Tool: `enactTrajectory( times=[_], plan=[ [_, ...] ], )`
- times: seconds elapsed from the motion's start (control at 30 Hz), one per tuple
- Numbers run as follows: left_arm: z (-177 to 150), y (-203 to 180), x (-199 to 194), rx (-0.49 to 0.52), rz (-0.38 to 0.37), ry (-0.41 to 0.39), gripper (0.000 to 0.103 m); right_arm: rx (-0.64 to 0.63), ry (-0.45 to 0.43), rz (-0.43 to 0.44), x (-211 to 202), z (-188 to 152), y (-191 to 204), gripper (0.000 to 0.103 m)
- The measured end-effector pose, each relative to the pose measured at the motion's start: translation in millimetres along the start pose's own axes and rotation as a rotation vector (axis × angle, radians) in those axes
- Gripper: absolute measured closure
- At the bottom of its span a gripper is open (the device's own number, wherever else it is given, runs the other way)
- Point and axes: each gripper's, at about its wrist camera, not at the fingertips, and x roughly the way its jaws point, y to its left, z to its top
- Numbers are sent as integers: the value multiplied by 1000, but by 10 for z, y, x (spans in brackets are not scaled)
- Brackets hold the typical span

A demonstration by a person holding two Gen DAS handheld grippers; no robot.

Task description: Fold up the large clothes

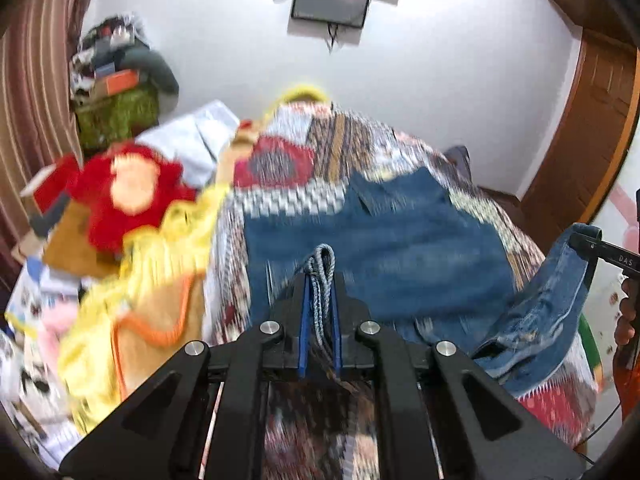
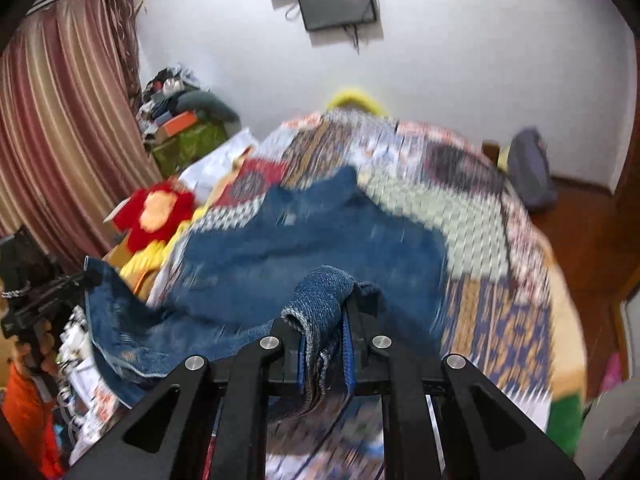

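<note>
A pair of blue denim jeans (image 1: 372,252) lies spread on a patterned bedspread (image 1: 320,148); the jeans also show in the right wrist view (image 2: 304,248). My left gripper (image 1: 321,276) is shut on a bunched denim edge of the jeans. My right gripper (image 2: 326,300) is shut on another denim edge, which folds over its fingers. In the left wrist view the right gripper (image 1: 592,246) shows at the right edge with denim hanging from it. In the right wrist view the left gripper (image 2: 60,284) shows at the left edge, holding the other end.
A red plush toy (image 1: 128,196) and yellow cloth (image 1: 160,264) lie in a pile left of the bed. A striped curtain (image 2: 60,128) hangs at left. A cluttered green box (image 2: 188,140) stands by the wall. A grey bag (image 2: 528,172) sits right of the bed.
</note>
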Motion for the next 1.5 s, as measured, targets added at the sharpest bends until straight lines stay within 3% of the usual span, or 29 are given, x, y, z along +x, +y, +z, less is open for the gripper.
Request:
enactTrajectory(
  times=[0.2, 0.4, 0.53, 0.7, 0.8, 0.93, 1.1, 1.23, 1.4, 1.5],
  plan=[
    [540, 94, 564, 2, 30, -24, 95, -2, 2, -82, 520, 541, -155, 92],
    [892, 168, 1330, 9, 70, 33, 95, -6, 55, -169, 1279, 951, -350, 92],
    [927, 282, 1861, -1, 125, 88, 103, 49, 123, -178, 1832, 1052, -548, 92],
    [814, 574, 2472, -51, 176, 180, 103, 128, 227, -186, 2423, 871, -819, 92],
    [639, 612, 2689, -9, 210, 227, 103, 153, 256, -160, 2594, 735, -952, 92],
    [409, 580, 2765, 49, 229, 274, 103, 219, 265, -63, 2567, 720, -1129, 92],
    [359, 583, 2715, 50, 227, 297, 102, 295, 251, 18, 2336, 881, -1251, 92],
    [472, 578, 2595, 55, 249, 286, 102, 234, 229, 3, 2085, 1047, -1125, 92],
    [654, 498, 2280, 43, 200, 237, 100, 299, 247, 41, 1904, 1169, -1158, 92],
    [644, 376, 2184, 55, 152, 248, 89, 252, 284, -7, 1916, 1145, -1090, 92]
  ],
)
